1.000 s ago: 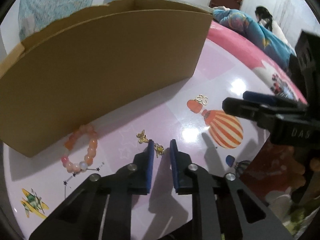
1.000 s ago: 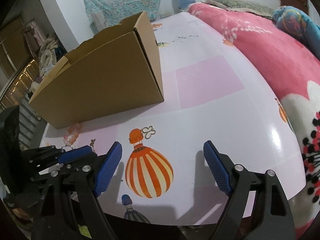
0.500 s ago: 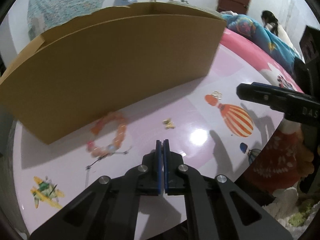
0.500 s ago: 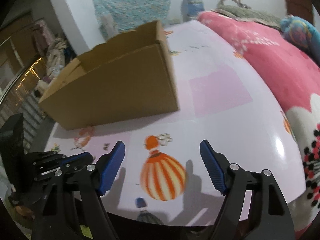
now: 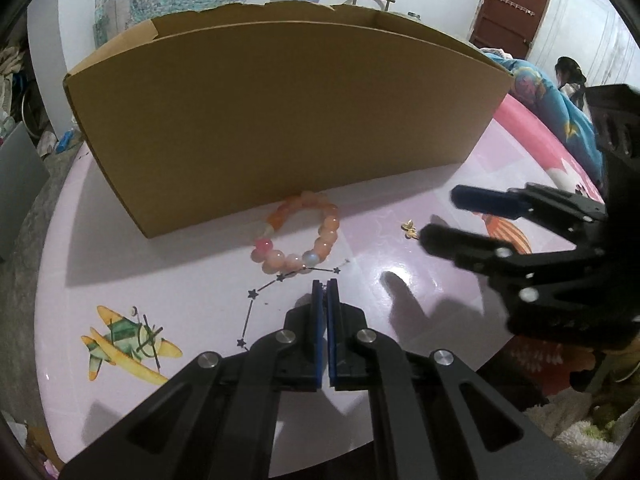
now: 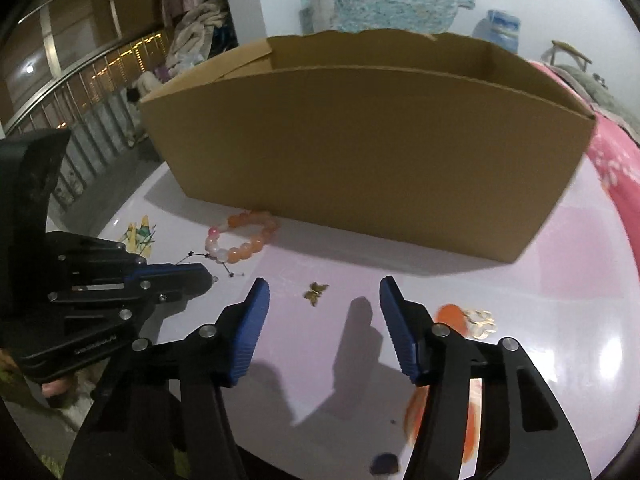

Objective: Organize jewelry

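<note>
While the right gripper hovers over the table, its fingers half-spread w/ nothing btwn them & having just been closing, the gold butterfly charm lies flat just ahead. Best approach, I'd judge: centre on the charm, drop tips to the surface, pinch a wing; it's thin & prob. slips. Left gripper: fingers clenched; can't tell if anything tiny is pinched. Count: 1 bead bracelet beside the cardboard box, 1 butterfly charm, 1 gold looped piece, 1 box.
</note>
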`<control>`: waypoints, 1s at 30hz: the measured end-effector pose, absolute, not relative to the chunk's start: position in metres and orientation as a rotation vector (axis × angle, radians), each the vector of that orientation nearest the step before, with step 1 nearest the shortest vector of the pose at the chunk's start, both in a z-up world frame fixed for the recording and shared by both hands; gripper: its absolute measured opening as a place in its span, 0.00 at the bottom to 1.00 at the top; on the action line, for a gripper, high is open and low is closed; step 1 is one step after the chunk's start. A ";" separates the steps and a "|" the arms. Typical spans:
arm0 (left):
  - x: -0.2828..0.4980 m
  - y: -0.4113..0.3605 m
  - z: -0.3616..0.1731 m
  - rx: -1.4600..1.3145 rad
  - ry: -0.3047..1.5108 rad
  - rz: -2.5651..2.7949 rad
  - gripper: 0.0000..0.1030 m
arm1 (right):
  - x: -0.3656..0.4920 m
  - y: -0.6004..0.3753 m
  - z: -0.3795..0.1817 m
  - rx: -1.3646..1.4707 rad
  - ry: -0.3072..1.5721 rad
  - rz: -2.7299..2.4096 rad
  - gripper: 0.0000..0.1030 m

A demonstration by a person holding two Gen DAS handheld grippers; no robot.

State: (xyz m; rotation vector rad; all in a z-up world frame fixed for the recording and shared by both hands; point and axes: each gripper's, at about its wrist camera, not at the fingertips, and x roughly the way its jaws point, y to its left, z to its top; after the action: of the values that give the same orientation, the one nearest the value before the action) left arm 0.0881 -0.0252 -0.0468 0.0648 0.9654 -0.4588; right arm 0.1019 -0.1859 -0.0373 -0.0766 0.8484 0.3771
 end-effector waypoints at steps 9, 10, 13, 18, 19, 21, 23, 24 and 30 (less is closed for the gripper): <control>0.090 -0.021 -0.047 0.054 0.965 -0.472 0.02 | 0.105 -0.172 -0.047 -0.160 0.845 0.369 0.30; 0.090 -0.021 -0.047 0.052 0.965 -0.474 0.02 | 0.104 -0.171 -0.047 -0.172 0.843 0.367 0.28; 0.090 -0.019 -0.047 0.053 0.964 -0.477 0.02 | 0.102 -0.171 -0.047 -0.190 0.842 0.372 0.22; 0.090 -0.016 -0.047 0.053 0.961 -0.478 0.02 | 0.100 -0.175 -0.046 -0.160 0.851 0.374 0.06; 0.090 -0.016 -0.047 0.053 0.961 -0.477 0.02 | 0.100 -0.176 -0.046 -0.156 0.850 0.375 0.06; 0.090 -0.015 -0.047 0.054 0.959 -0.477 0.02 | 0.099 -0.177 -0.045 -0.150 0.846 0.374 0.05; 0.091 -0.018 -0.047 0.055 0.959 -0.477 0.02 | 0.097 -0.178 -0.045 -0.144 0.845 0.375 0.05; 0.091 -0.017 -0.047 0.054 0.959 -0.476 0.02 | 0.096 -0.179 -0.045 -0.142 0.845 0.375 0.05; 0.091 -0.018 -0.046 0.052 0.953 -0.474 0.02 | 0.093 -0.183 -0.042 -0.132 0.841 0.374 0.04</control>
State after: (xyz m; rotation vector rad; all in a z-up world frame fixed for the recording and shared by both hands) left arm 0.0910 -0.0180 -0.0458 0.0520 0.9535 -0.4742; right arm 0.0925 -0.1828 -0.0424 -0.1324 0.8413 0.3744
